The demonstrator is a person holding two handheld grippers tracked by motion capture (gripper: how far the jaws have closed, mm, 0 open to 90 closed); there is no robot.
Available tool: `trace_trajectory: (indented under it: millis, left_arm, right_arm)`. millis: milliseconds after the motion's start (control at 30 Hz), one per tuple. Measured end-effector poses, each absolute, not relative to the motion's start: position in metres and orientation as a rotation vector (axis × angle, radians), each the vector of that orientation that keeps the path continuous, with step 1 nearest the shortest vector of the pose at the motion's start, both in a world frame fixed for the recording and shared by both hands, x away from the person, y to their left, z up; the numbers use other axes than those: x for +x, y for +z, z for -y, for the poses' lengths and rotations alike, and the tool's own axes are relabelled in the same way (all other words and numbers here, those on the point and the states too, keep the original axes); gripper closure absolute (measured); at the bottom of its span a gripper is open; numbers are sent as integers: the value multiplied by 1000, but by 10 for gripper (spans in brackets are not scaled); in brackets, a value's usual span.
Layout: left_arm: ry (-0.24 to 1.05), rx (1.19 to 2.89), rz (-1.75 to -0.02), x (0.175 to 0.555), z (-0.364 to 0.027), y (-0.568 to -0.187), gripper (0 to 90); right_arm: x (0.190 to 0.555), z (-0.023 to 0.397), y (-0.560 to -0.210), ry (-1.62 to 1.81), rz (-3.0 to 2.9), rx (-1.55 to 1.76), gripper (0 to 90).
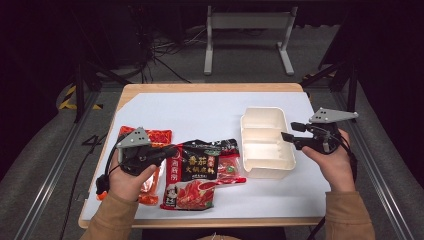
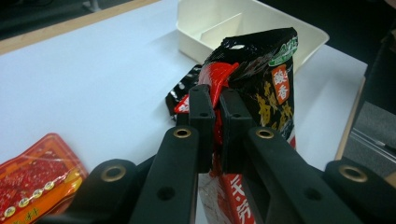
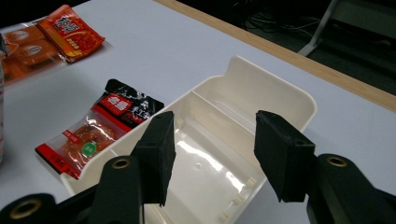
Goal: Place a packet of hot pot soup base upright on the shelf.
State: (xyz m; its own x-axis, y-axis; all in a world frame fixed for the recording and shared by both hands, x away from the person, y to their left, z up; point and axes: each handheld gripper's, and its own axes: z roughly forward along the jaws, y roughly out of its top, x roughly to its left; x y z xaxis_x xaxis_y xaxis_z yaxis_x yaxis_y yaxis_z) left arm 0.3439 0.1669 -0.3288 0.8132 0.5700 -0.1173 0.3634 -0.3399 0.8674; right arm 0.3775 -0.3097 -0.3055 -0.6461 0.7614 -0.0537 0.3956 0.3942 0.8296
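Two white characters, 酸香, mark the black pouch [image 2: 261, 88] pinched by the left gripper [image 2: 214, 100]; right gripper [image 3: 212, 158] fingers gape.

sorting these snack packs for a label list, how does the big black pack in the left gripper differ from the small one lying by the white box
The big black pack is pinched between the fingers of the left gripper and tilted up off the table; the small pack lies flat and untouched beside the white box. The big black pack is clearly larger and opaque with printed pictures; the small pack has a clear window showing orange contents. Both carry black and red printing.
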Motion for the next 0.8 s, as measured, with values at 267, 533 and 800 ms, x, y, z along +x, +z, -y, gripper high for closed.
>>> trace_trajectory:
  millis: [267,533,800]
  left_arm:
    - [299,1936,-668,336,-169,-319,862]
    - [401,1824,-656,328,-173,-312,863]
    - [427,1771,-661,329,-177,-312,861]
  right_arm:
    - [369,302,-294,1199,-2231,981,479]
    - [370,299,-295,1236,-2232,972,463]
    - [369,296,-294,1293,-2219,965,445]
